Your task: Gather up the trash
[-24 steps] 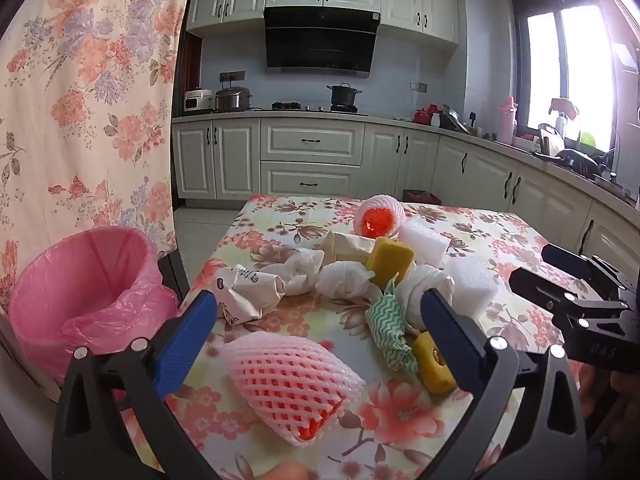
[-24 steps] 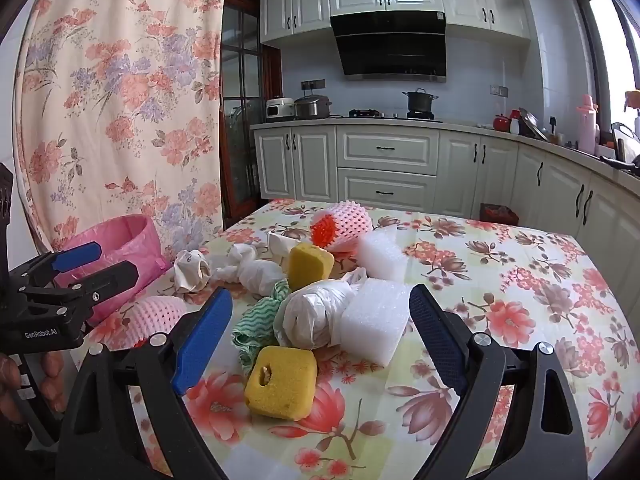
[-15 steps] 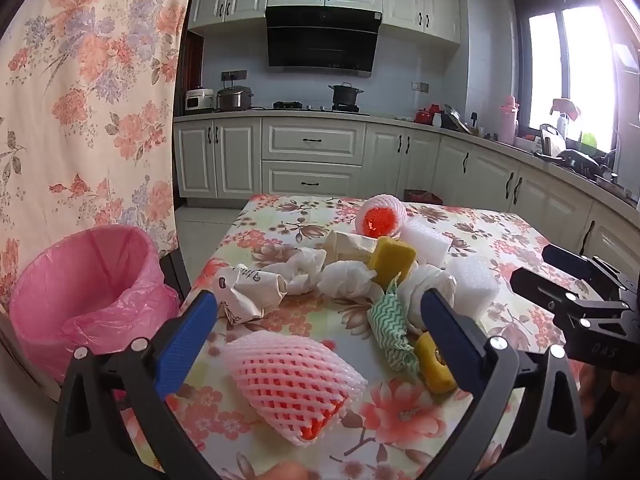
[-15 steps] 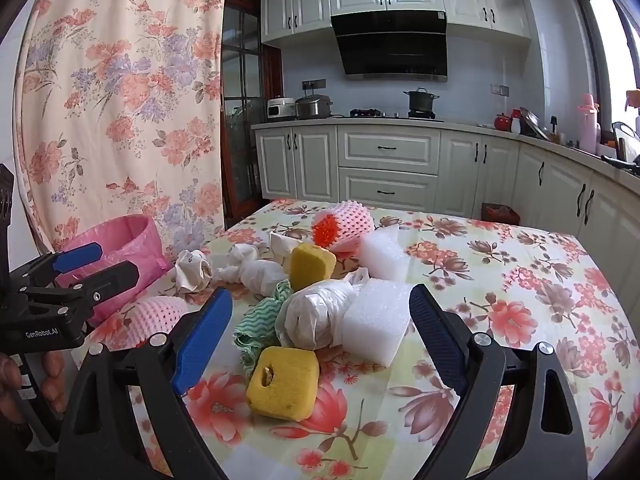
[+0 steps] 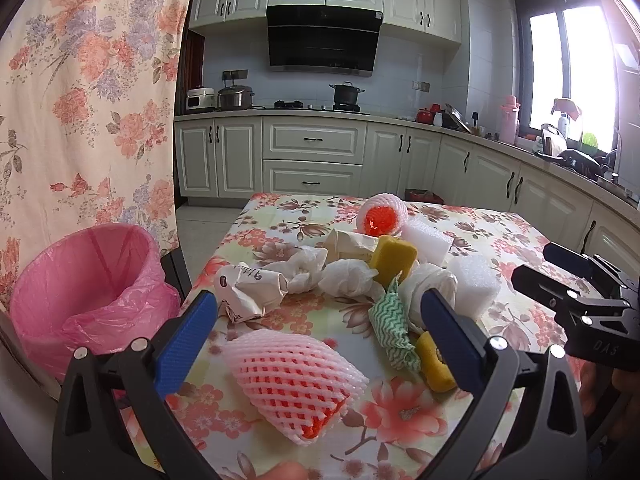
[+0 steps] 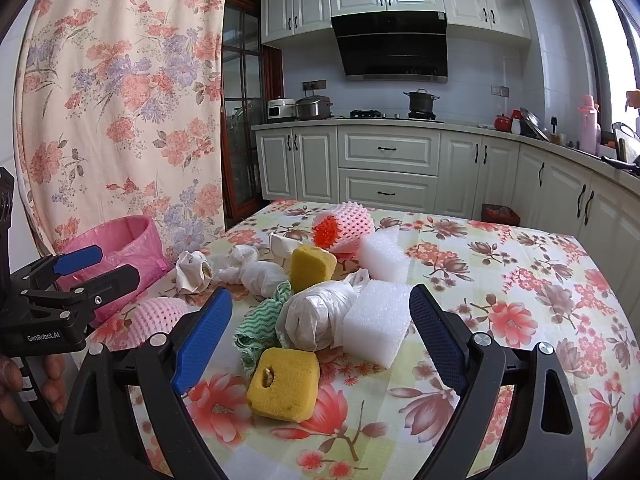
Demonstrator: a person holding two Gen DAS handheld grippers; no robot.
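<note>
a pink foam fruit net (image 5: 294, 382) is shown near the table's (image 5: 520, 236) left front edge, beside the pink-lined bin (image 5: 86, 292); it is judged light, soft and springy, best pinched across its middle. the left gripper (image 5: 320, 336) and right gripper (image 6: 320, 334) are held tilted downward, jaws spread wide, nothing grasped.
</note>
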